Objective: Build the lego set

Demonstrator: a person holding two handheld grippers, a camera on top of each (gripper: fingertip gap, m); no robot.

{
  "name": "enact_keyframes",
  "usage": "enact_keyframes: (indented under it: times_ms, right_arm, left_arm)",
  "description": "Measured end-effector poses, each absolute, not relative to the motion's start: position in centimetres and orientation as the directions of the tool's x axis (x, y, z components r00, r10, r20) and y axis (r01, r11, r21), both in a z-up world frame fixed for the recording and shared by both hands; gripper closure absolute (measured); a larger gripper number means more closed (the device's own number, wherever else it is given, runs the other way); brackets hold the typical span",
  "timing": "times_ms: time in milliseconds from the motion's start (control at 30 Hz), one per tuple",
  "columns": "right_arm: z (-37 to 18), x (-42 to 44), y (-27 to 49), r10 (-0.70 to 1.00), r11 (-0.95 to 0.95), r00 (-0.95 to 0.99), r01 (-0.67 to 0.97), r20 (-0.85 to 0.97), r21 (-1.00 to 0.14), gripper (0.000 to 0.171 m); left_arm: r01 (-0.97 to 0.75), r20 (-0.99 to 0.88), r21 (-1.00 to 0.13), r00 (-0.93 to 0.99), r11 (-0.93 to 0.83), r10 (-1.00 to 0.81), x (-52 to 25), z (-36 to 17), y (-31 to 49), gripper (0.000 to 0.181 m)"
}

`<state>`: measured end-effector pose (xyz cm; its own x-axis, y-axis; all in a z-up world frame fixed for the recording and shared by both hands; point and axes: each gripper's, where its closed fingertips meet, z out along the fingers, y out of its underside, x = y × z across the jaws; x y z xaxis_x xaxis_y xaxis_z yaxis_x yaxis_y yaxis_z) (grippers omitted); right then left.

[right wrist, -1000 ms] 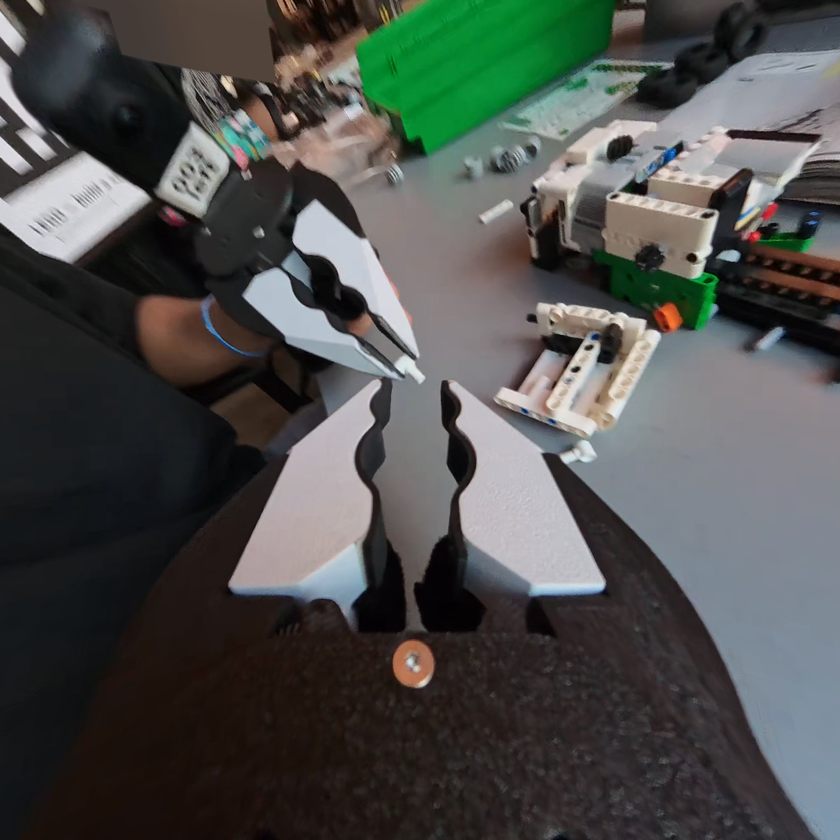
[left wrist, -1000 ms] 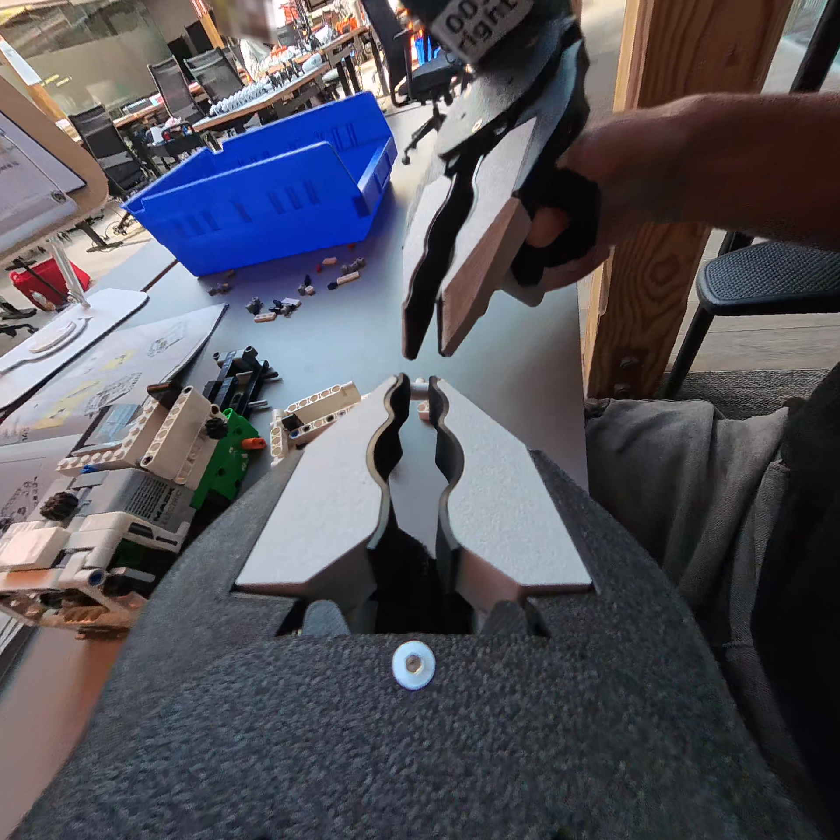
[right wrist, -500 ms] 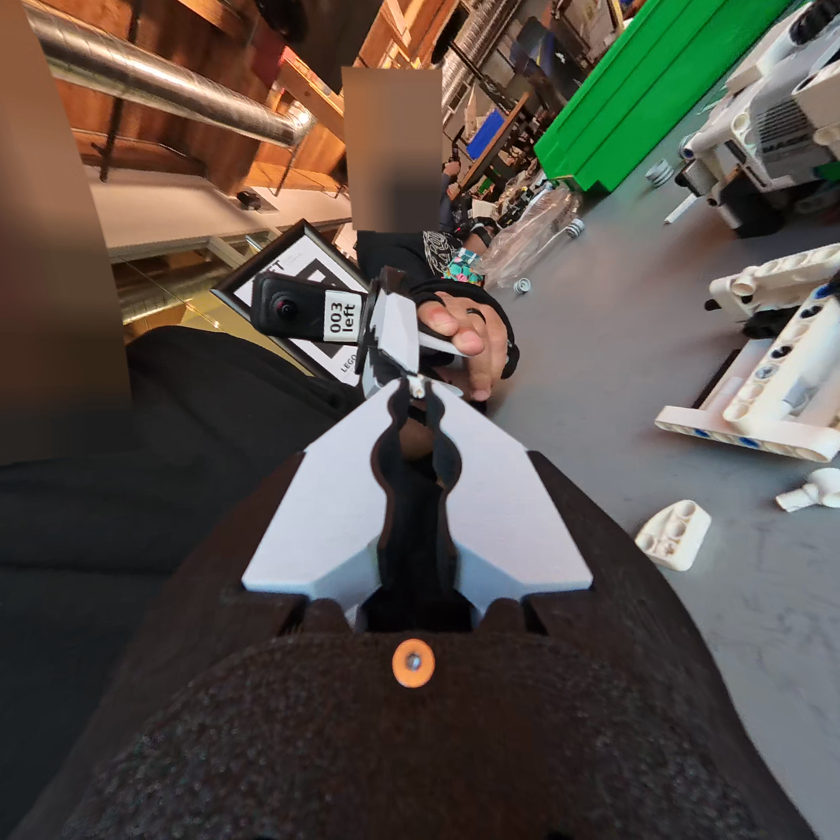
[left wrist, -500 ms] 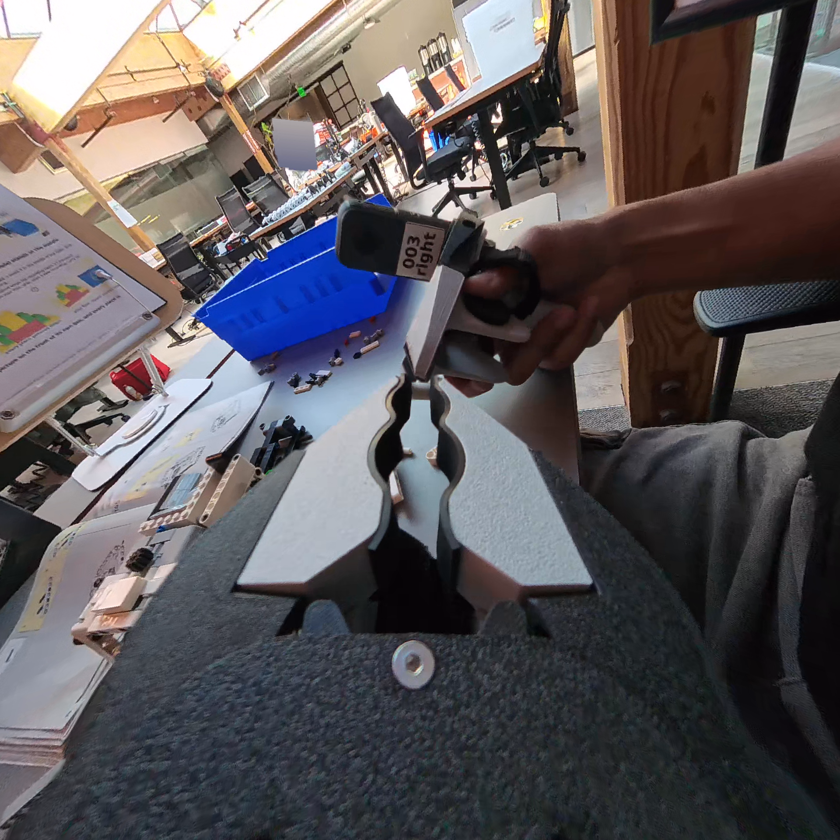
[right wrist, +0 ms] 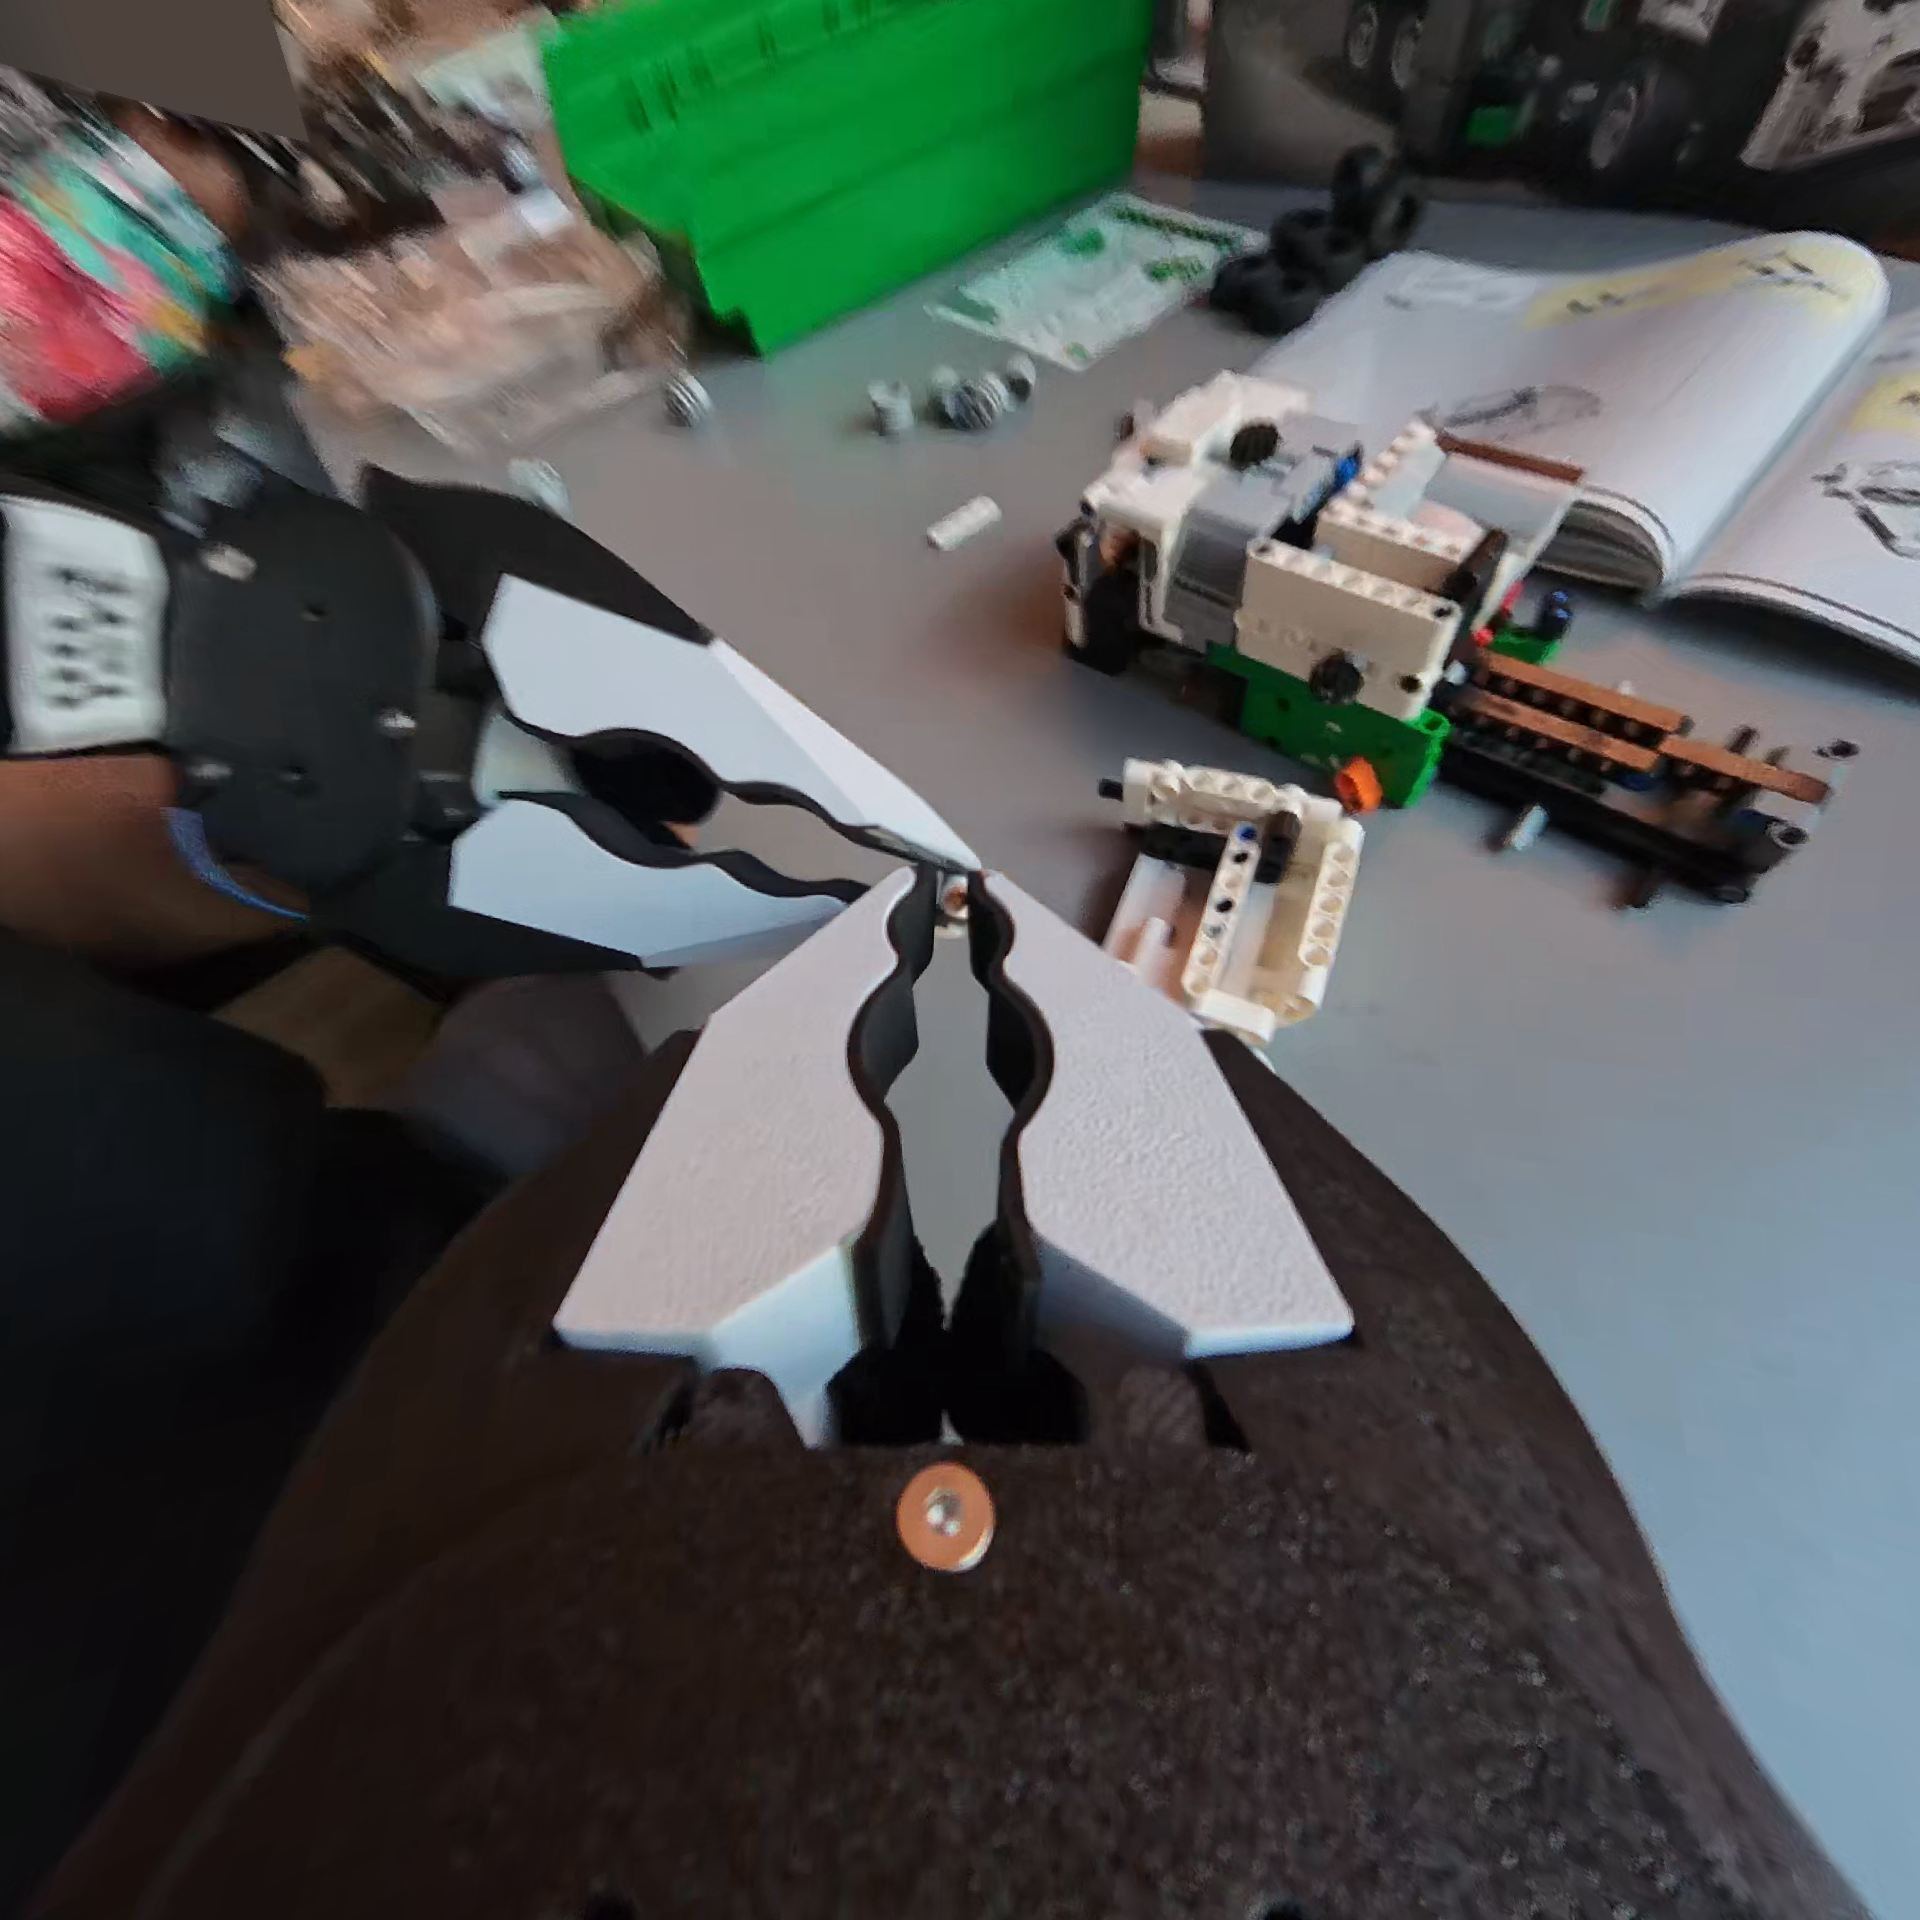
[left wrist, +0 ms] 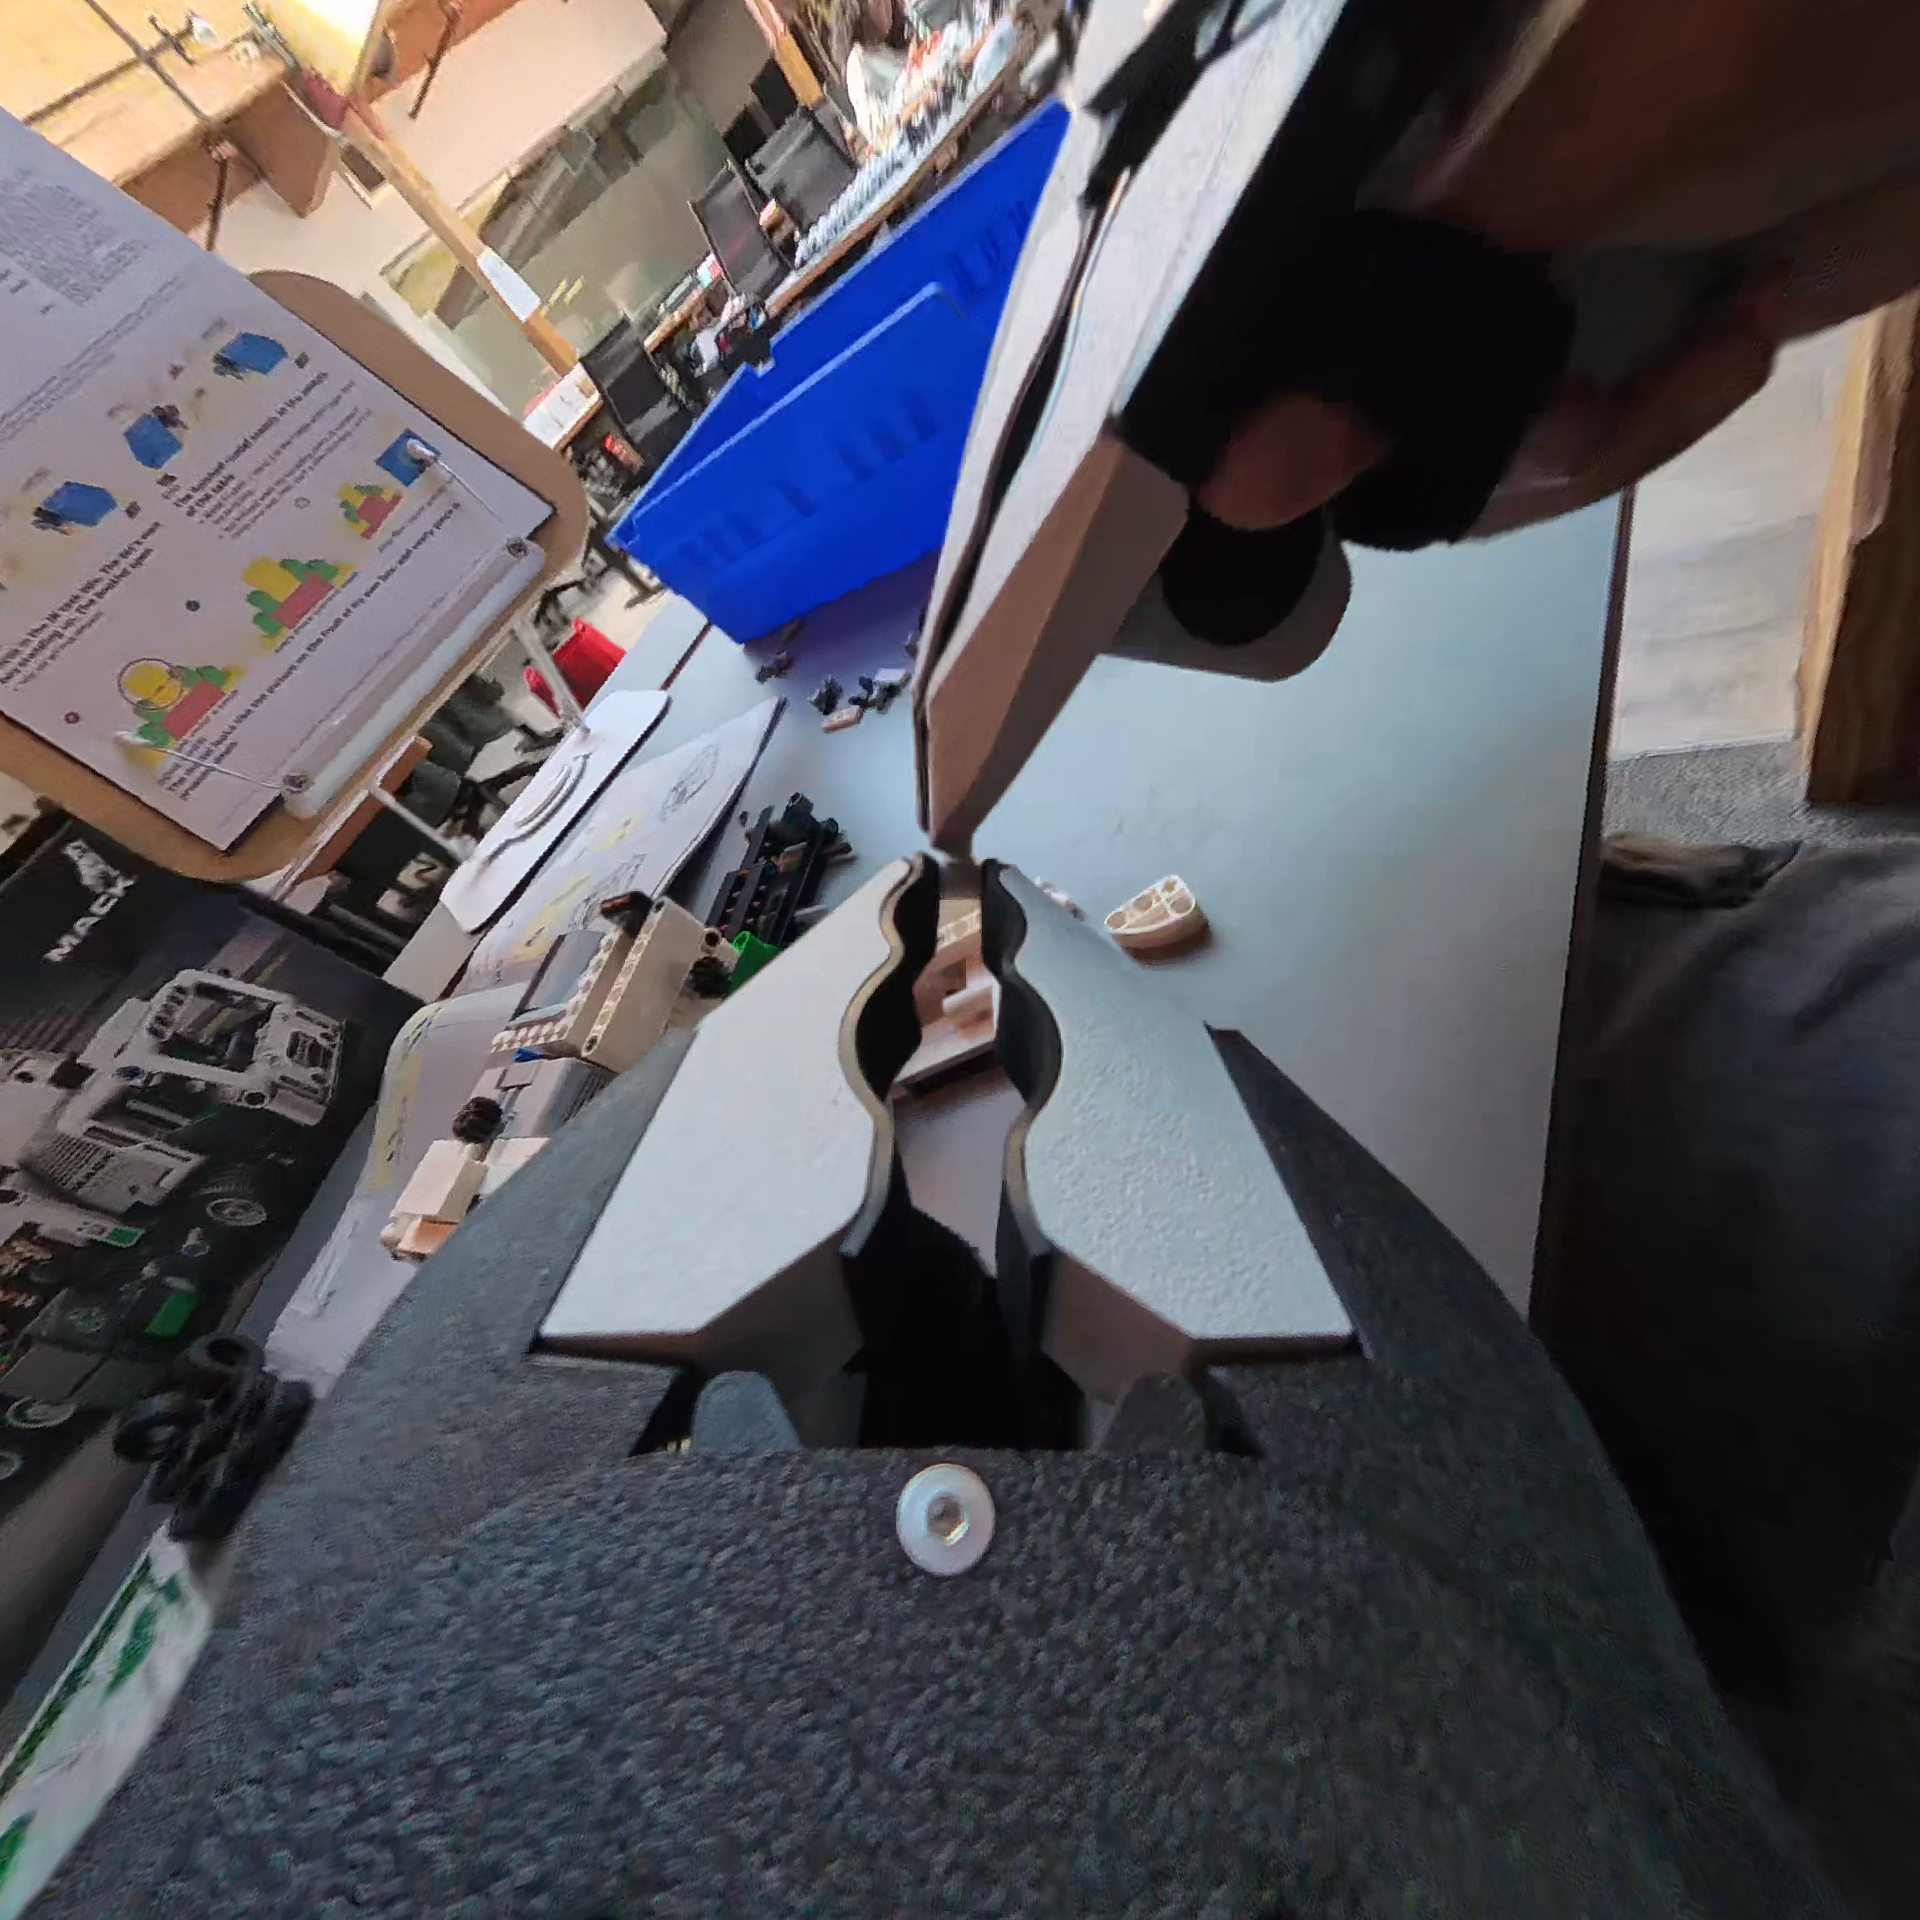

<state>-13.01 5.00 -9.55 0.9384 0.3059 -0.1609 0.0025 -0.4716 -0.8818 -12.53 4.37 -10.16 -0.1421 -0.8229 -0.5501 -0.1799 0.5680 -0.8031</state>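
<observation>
My left gripper (left wrist: 954, 873) and right gripper (right wrist: 945, 888) meet tip to tip just above the grey table (left wrist: 1351, 831). A small white piece (right wrist: 952, 906) sits pinched between the right fingertips, and the left gripper (right wrist: 914, 868) comes in from the left, closed on the same piece. In the left wrist view the right gripper (left wrist: 940, 831) points down onto my left tips. A white beam frame (right wrist: 1236, 883) lies just beyond, also seen through the left gripper's gap (left wrist: 956, 987). The partly built white and green truck (right wrist: 1299, 592) stands behind it.
A curved white piece (left wrist: 1155, 916) lies right of the tips. A green bin (right wrist: 852, 156), black tyres (right wrist: 1320, 249) and an open booklet (right wrist: 1610, 395) are at the back. A blue bin (left wrist: 831, 468), an instruction board (left wrist: 208, 520) and the set's box (left wrist: 156, 1091) are on the left. Only a small space, under 4 cm, lies between the two pairs of fingers.
The right gripper was open and apart from the left, then closed onto the small piece at the left gripper's tips. Both grippers have since tilted down toward the table, tips still together.
</observation>
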Motion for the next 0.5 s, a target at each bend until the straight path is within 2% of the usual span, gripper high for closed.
enact_keyframes:
  times_ms: [67, 100, 167, 233, 333, 400, 500]
  right_arm:
    - [-7.0, -13.2, 4.3, 0.41, -0.403, 0.835, -0.194, -0.366, -0.894, 0.162]
    - [-5.7, -13.0, 3.7, 0.478, -0.398, 0.723, -0.327, -0.498, -0.857, 0.157]
    - [-4.2, -12.9, 2.5, 0.571, -0.485, 0.416, -0.523, -0.707, -0.7, 0.152]
    - [-4.0, -14.6, 1.3, 0.618, -0.597, 0.166, -0.537, -0.769, -0.596, 0.151]
    - [-3.0, -16.8, 0.2, 0.624, -0.699, -0.1, -0.515, -0.775, -0.497, 0.15]
    - [-2.8, -17.3, -0.1, 0.615, -0.727, -0.182, -0.508, -0.767, -0.462, 0.15]
    - [-2.5, -17.3, -0.2, 0.62, -0.73, -0.253, -0.533, -0.743, -0.427, 0.161]
  left_arm:
    - [-0.051, -0.479, -0.867, -0.182, 0.495, -0.859, -13.2, -8.4, 3.3, 0.175]
    - [0.035, -0.433, -0.899, -0.213, 0.436, -0.876, -13.7, -7.2, 2.6, 0.174]
    - [0.194, -0.366, -0.928, -0.295, 0.319, -0.883, -14.8, -4.9, 1.1, 0.175]
    - [0.3, -0.379, -0.909, -0.31, 0.288, -0.872, -15.5, -3.6, 0.6, 0.175]
    - [0.34, -0.389, -0.901, -0.356, 0.269, -0.85, -15.9, -3.4, -0.4, 0.175]
    - [0.377, -0.398, -0.889, -0.361, 0.259, -0.843, -16.3, -3.0, -0.8, 0.175]
    - [0.384, -0.396, -0.89, -0.377, 0.247, -0.837, -16.4, -2.9, -1.2, 0.175]
